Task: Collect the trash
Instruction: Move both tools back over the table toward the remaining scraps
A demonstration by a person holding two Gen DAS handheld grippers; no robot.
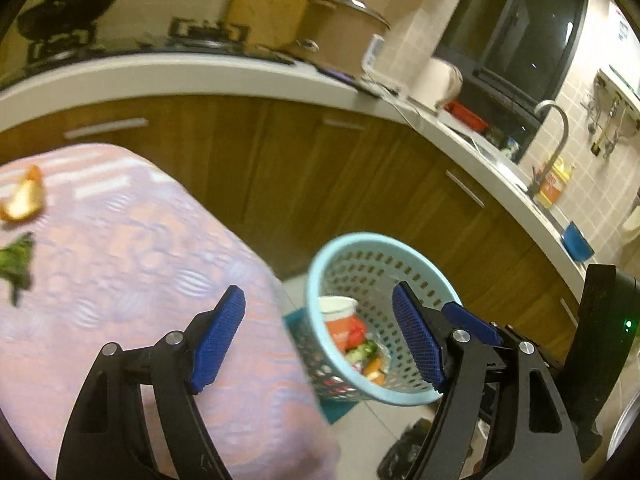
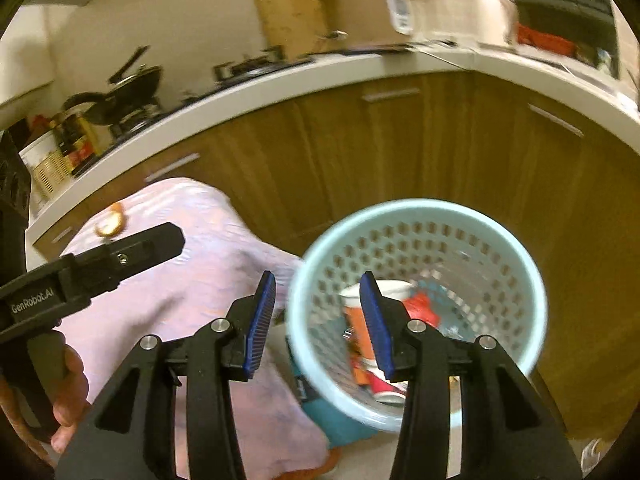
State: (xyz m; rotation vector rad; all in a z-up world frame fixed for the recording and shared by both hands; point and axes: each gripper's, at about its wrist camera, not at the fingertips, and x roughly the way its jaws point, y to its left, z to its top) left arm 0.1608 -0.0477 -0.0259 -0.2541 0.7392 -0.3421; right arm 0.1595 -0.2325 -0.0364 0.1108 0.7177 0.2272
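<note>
A light blue perforated basket [image 1: 320, 264] stands on the floor beside a table with a pink cloth [image 1: 132, 248]. It holds a paper cup [image 1: 338, 312], red wrappers and vegetable scraps. An orange peel [image 1: 24, 200] and a green leaf scrap [image 1: 16, 264] lie on the cloth at far left. My left gripper [image 1: 320, 340] is open and empty, above the table's corner and the basket. My right gripper [image 2: 318, 322] is open and empty over the basket's [image 2: 536, 280] near rim. The peel also shows in the right wrist view [image 2: 110, 222], beyond the left gripper's body [image 2: 92, 268].
Wooden cabinets [image 1: 320, 168] with a white counter [image 1: 200, 72] curve behind. The counter carries a stove, a pot [image 1: 340, 28], a microwave [image 1: 516, 32] and a sink tap [image 1: 556, 136]. A teal mat [image 2: 340, 424] lies under the basket.
</note>
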